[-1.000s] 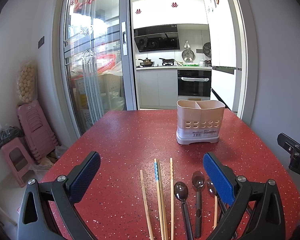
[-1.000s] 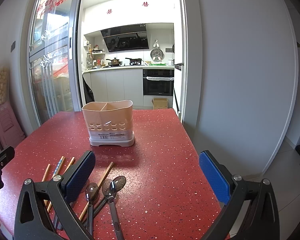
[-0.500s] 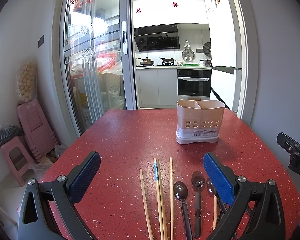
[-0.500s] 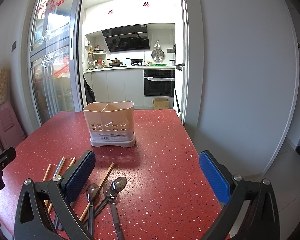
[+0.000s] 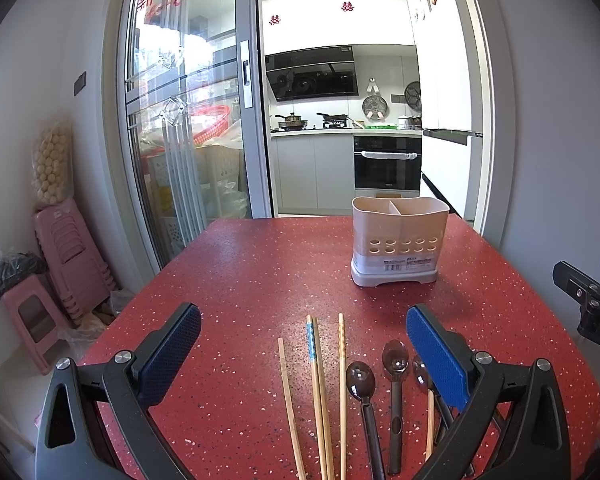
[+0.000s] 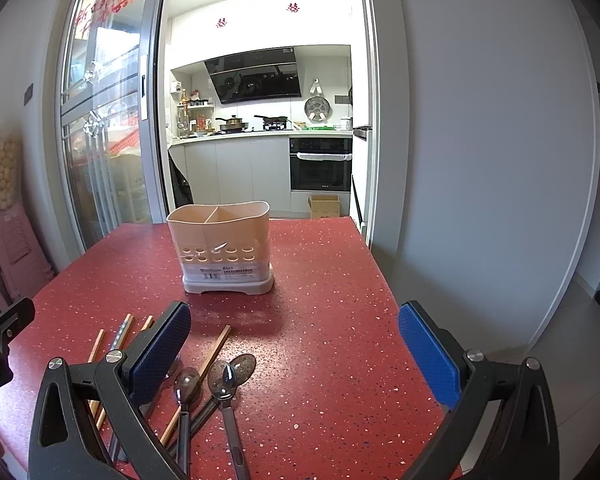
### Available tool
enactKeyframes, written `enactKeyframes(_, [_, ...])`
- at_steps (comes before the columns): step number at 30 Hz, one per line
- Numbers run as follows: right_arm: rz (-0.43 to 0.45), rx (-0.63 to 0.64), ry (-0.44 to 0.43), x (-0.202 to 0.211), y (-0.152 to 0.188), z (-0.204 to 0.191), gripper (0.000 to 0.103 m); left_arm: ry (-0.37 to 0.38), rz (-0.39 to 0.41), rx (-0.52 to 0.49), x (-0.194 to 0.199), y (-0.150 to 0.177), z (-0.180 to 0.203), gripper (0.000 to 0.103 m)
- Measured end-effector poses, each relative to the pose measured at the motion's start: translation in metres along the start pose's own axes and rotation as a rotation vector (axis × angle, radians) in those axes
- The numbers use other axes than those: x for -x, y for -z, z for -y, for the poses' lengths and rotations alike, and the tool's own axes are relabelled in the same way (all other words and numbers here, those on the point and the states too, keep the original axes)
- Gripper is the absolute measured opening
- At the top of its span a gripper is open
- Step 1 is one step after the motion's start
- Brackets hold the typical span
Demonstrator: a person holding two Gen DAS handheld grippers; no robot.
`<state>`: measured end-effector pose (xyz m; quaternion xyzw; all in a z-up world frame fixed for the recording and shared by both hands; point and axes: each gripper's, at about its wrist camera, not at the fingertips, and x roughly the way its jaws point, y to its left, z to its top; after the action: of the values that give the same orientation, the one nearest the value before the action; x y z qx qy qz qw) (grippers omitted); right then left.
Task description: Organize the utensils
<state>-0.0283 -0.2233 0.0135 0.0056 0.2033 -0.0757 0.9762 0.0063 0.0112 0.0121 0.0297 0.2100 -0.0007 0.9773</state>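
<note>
Left wrist view shows almost no change from 0.5 s and 1.0 s ago: the left gripper (image 5: 303, 344) hangs over the near part of the red table (image 5: 260, 264) with its jaws spread wide and nothing between them, and the chopsticks (image 5: 318, 380) and dark spoons (image 5: 364, 392) lie flat in the same rough row below it. The beige utensil holder (image 5: 400, 240) stands upright farther back, well apart from the loose pieces, and both of its compartments look empty, though their bottoms are hidden. In the right wrist view the right gripper (image 6: 294, 344) is likewise wide open and holds nothing; its left pad sits above the chopsticks (image 6: 120, 332), with 3 spoons (image 6: 224, 380) fanned just beside it and 1 more chopstick (image 6: 216, 344) slanting among them. What differs is small: across the last second the holder (image 6: 220, 248) has crept slightly lower and rightward in this view, so the right gripper seems to have drifted a little while the left stayed put. That suggests the sorting has not begun; I judge the next step is a descent onto 1 piece, and thin chopsticks lying flat may be awkward to pinch.
</note>
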Motion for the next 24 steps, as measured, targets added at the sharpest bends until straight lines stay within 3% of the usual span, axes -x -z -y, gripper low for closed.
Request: enactKeyframes(24, [-0.012, -0.001, 0.001, -0.0043, 0.0010, 0.0031, 0.103, -0.012, -0.018, -0.005, -0.0016, 0.0039, 0.0000, 0.103])
